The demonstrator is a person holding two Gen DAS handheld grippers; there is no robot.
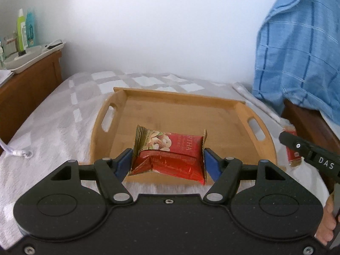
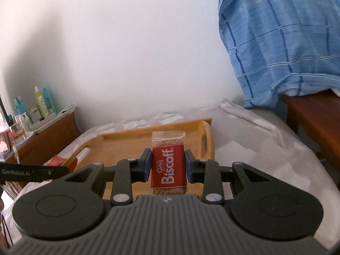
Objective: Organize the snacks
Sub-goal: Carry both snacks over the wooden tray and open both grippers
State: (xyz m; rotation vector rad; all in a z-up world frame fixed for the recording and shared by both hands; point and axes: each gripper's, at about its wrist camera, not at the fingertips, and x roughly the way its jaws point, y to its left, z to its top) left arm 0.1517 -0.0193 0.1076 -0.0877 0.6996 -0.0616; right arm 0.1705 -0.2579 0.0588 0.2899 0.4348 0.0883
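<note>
A bed (image 1: 53,114) covered in a pale checked spread carries a wooden tray (image 1: 182,97) with cut-out handles, set near the headboard-side wall. Above the tray's near edge, the left gripper (image 1: 167,161) pinches a red and gold snack packet (image 1: 170,155) between its blue pads, lettering reading "RTHA". The right gripper (image 2: 167,165), fingers narrowly set, clamps a red biscuit packet (image 2: 169,167) printed "Lotus Biscoff" above the tray's near right corner.
</note>
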